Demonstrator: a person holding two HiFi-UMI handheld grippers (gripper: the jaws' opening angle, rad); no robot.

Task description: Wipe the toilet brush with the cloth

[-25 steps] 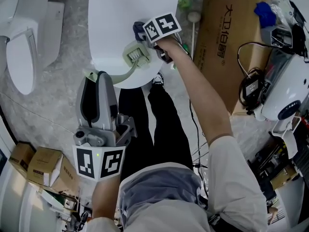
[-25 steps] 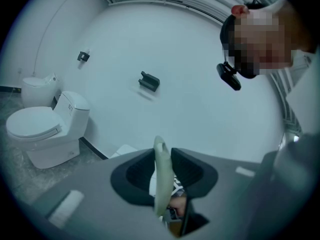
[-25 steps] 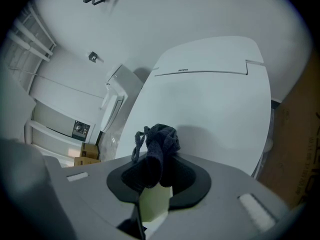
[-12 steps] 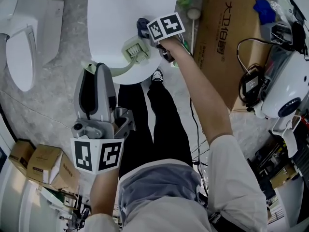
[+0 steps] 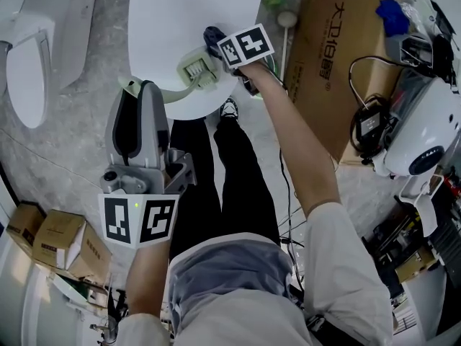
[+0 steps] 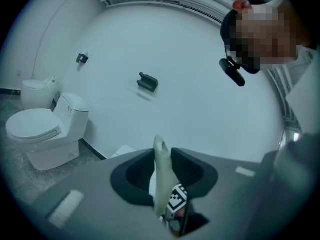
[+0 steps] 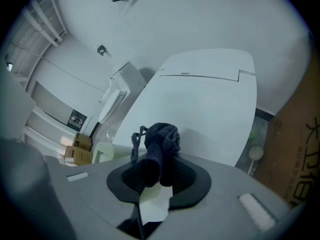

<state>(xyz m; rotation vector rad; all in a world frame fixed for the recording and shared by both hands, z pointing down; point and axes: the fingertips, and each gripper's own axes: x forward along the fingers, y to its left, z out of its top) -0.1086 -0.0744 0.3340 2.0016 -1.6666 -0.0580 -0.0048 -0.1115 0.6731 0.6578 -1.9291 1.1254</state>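
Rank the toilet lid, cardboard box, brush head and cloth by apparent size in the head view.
1. Toilet lid and cardboard box: too alike to rank.
2. Brush head.
3. Cloth, only partly visible.

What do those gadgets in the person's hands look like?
Both the left gripper and right gripper are grey with black-lined jaws, and each carries a white cube printed with black square markers. The person wears a pale short-sleeved shirt.

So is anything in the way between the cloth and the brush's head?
Nothing visible. The right claw is shut on the cloth, right beside the brush head above the white toilet lid. The left claw holds the brush handle.
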